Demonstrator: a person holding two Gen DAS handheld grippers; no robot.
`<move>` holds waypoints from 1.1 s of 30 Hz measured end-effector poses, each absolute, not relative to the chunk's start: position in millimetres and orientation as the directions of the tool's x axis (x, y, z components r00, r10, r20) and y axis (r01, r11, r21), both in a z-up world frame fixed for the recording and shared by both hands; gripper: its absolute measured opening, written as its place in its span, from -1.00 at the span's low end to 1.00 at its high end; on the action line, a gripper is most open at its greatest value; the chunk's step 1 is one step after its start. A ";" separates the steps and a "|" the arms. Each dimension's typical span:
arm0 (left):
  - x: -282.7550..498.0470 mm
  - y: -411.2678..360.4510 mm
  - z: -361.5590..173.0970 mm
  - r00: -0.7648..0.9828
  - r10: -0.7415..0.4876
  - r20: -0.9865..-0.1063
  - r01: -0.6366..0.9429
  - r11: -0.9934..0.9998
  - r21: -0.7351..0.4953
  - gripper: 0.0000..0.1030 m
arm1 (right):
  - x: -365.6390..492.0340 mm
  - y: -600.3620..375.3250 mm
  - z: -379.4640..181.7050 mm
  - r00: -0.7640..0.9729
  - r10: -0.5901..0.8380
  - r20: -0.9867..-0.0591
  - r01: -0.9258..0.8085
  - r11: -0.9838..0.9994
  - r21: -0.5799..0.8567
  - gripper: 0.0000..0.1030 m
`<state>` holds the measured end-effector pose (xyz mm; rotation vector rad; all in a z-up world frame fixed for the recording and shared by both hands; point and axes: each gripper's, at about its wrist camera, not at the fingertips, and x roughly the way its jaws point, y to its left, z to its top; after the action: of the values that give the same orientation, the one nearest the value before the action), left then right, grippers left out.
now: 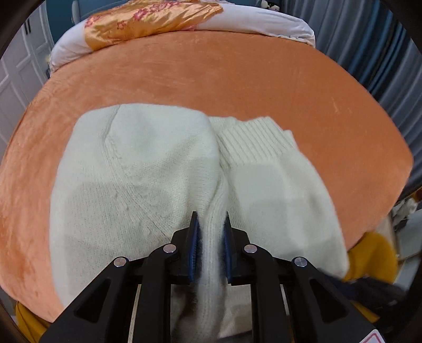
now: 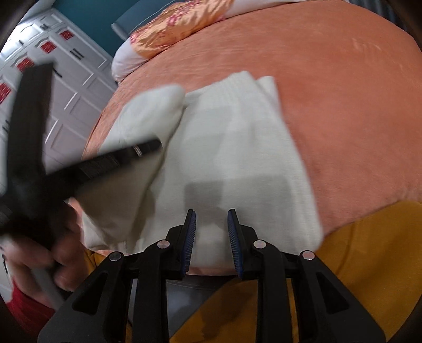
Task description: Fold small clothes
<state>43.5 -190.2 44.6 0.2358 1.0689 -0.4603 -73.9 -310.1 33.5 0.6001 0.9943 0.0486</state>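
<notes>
A cream knit sweater point(image 1: 147, 168) lies on the orange bedspread point(image 1: 211, 74), partly folded, with a ribbed cuff point(image 1: 253, 142) turned up on its right half. My left gripper point(image 1: 211, 227) is shut on a raised ridge of the sweater's knit at its near edge. In the right wrist view the sweater point(image 2: 232, 147) lies ahead, and my right gripper point(image 2: 211, 224) is open and empty just above its near edge. The left gripper point(image 2: 110, 161) shows blurred at the left of that view, over the sweater's left part.
A gold floral pillow point(image 1: 147, 21) on white bedding lies at the bed's far end. A mustard-yellow cloth point(image 2: 364, 263) hangs at the near bed edge. White cabinet doors point(image 2: 66, 87) stand to the left and blue curtains point(image 1: 369, 42) to the right.
</notes>
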 end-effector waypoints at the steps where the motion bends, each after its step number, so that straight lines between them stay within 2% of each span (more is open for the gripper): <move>1: 40.3 -187.8 49.8 0.418 -0.258 -0.871 0.471 0.881 -0.034 -0.55 | -73.5 -314.0 36.0 0.565 0.309 -0.765 0.228 0.833 0.504 -0.50; 2: 36.4 -181.8 59.1 0.417 -0.306 -0.856 0.479 0.874 -0.079 -0.26 | -73.9 -316.3 39.4 0.574 0.310 -0.758 0.227 0.829 0.511 -0.45; 4: 28.7 -167.7 76.1 0.417 -0.378 -0.827 0.480 0.864 -0.152 0.35 | -78.0 -318.8 46.9 0.593 0.319 -0.739 0.225 0.816 0.533 -0.01; 6: 19.9 -149.2 95.2 0.484 -0.378 -0.789 0.442 0.884 -0.152 0.51 | -76.5 -323.0 52.2 0.610 0.343 -0.715 0.217 0.795 0.567 0.16; 9: 3.8 -121.9 112.2 0.514 -0.394 -0.762 0.428 0.888 -0.170 0.66 | -56.6 -317.7 61.5 0.625 0.421 -0.658 0.178 0.743 0.645 0.23; 12: -7.2 -93.4 107.4 0.515 -0.343 -0.786 0.403 0.906 -0.131 0.67 | -29.0 -306.1 66.0 0.611 0.498 -0.615 0.134 0.701 0.700 0.39; 14: -17.8 -80.2 94.5 0.499 -0.297 -0.814 0.393 0.915 -0.093 0.67 | -17.2 -298.9 64.8 0.586 0.536 -0.607 0.114 0.688 0.717 0.42; 21: -39.3 -54.1 51.6 0.429 -0.184 -0.884 0.391 0.921 -0.003 0.67 | 20.3 -259.9 36.1 0.448 0.558 -0.698 0.168 0.715 0.679 0.48; 23: -34.9 -54.7 42.5 0.428 -0.150 -0.891 0.381 0.924 0.027 0.67 | 26.8 -250.2 33.6 0.436 0.568 -0.698 0.158 0.715 0.681 0.21; 25: -31.0 -54.2 37.1 0.436 -0.132 -0.890 0.376 0.925 0.047 0.66 | 30.7 -243.7 44.7 0.448 0.561 -0.696 0.128 0.730 0.671 -0.32; 26: -27.7 -55.3 34.0 0.435 -0.119 -0.893 0.381 0.922 0.062 0.66 | 31.1 -243.4 54.2 0.464 0.564 -0.683 0.100 0.733 0.673 -0.42; 27: -26.5 -56.6 31.5 0.437 -0.107 -0.893 0.382 0.921 0.077 0.65 | 31.0 -244.8 64.2 0.486 0.572 -0.661 0.072 0.727 0.683 -0.51; 29: -21.6 -54.2 24.9 0.443 -0.080 -0.893 0.371 0.923 0.101 0.50 | 26.5 -255.6 98.5 0.558 0.588 -0.585 0.005 0.703 0.711 -0.57; 31: -15.7 -50.1 20.8 0.412 -0.110 -0.905 0.362 0.931 0.052 0.19 | 13.7 -269.2 133.9 0.632 0.542 -0.554 -0.037 0.735 0.677 -0.59; 33: -9.0 -46.6 18.7 0.370 -0.177 -0.912 0.346 0.937 -0.042 0.00 | -1.4 -287.1 150.0 0.669 0.512 -0.538 -0.045 0.751 0.659 -0.59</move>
<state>-9.0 -46.6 18.7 0.1667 1.1447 -0.3377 -1.4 -287.1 150.0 0.6579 0.7831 0.3406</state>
